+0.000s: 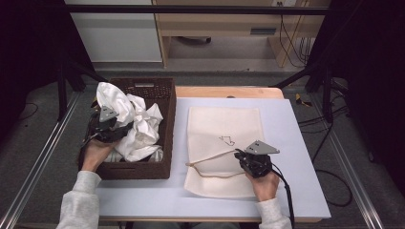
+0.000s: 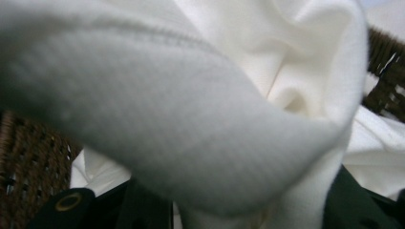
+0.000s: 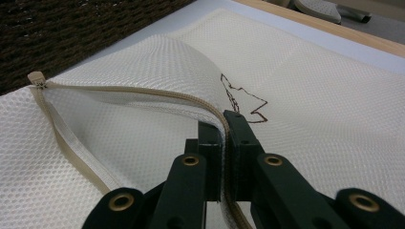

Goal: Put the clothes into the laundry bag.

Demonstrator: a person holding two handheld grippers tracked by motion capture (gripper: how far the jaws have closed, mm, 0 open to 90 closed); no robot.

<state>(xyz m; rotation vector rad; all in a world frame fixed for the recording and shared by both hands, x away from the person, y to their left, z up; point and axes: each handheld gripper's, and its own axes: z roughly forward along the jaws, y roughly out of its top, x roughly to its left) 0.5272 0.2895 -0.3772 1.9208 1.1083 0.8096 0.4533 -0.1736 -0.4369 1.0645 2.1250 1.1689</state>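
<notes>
Tongs in the left hand (image 1: pixel 106 125) are clamped on a fold of white cloth (image 1: pixel 131 124), lifted above the brown woven basket (image 1: pixel 162 95) at the tabletop's left edge; more of the cloth lies crumpled inside the basket. Left gripper view: cloth (image 2: pixel 200 109) drapes over the jaws. Tongs in the right hand (image 1: pixel 242 155) are clamped on the raised zipper edge of a cream mesh bag (image 1: pixel 224 129), which lies flat at the tabletop's (image 1: pixel 296 143) centre. Right gripper view: the bag's (image 3: pixel 310 95) mouth stands open, its zipper (image 3: pixel 143 93) arched upward, the tongs (image 3: pixel 223 121) pinching it.
</notes>
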